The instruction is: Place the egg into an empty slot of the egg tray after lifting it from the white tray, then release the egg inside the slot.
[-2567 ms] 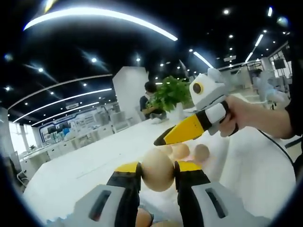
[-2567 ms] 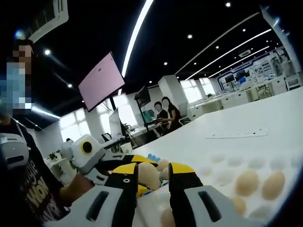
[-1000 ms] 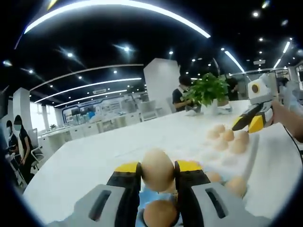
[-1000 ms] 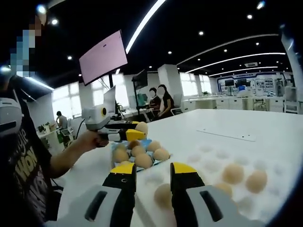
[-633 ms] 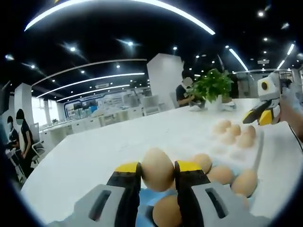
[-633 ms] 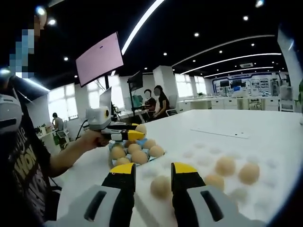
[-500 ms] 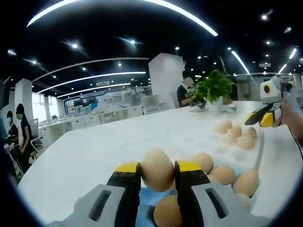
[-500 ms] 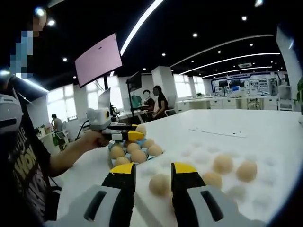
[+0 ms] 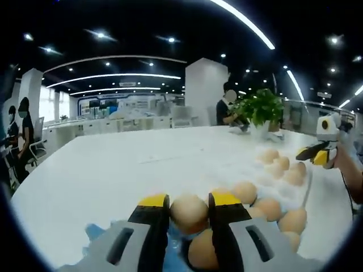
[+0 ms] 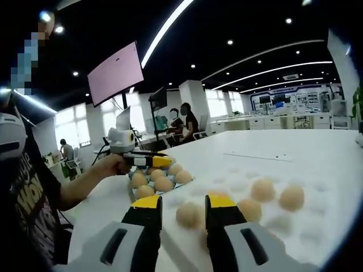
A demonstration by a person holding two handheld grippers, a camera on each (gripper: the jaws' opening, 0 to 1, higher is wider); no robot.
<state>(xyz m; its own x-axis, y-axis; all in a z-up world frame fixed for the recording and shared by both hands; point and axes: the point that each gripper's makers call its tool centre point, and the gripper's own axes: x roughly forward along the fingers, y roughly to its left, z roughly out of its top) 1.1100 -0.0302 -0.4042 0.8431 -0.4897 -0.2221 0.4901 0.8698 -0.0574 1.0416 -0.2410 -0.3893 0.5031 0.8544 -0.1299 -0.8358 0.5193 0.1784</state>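
Left gripper: its yellow-tipped jaws (image 9: 189, 205) are closed on a brown egg (image 9: 189, 212), which sits pinched between the two pads; in the right gripper view the same tool (image 10: 160, 162) is held in a person's hand (image 10: 110, 165) just over the blue tray.

Held egg: low over the blue egg tray (image 9: 96, 232), right above the eggs already seated there; whether it touches a slot I cannot tell.

Blue egg tray: near the table edge closest to the person; in the right gripper view (image 10: 187, 181) it carries several brown eggs in rows (image 10: 163, 184), the left gripper's tip over its far side.

White tray: on the white table (image 9: 113, 175), just beside the blue tray and further from the person's edge; its rim (image 9: 309, 184) runs toward the right gripper in the left gripper view. Brown eggs (image 9: 283, 170) sit in its far rows, and others (image 9: 269, 208) at its near end.

Right gripper: jaws (image 10: 182, 209) stand apart with nothing gripped, hovering over the white tray (image 10: 334, 226); one egg (image 10: 189, 215) lies in a dimple between them, untouched by the pads as far as the view shows. More eggs (image 10: 263, 190) lie further along the same tray. Seen from the left gripper view, it (image 9: 311, 153) hangs above the far end of the white tray.

Surroundings: a potted plant (image 9: 258, 110) at the far table edge, a pink-lit screen (image 10: 116, 73) on a stand, and people seated at desks beyond (image 10: 186, 122).
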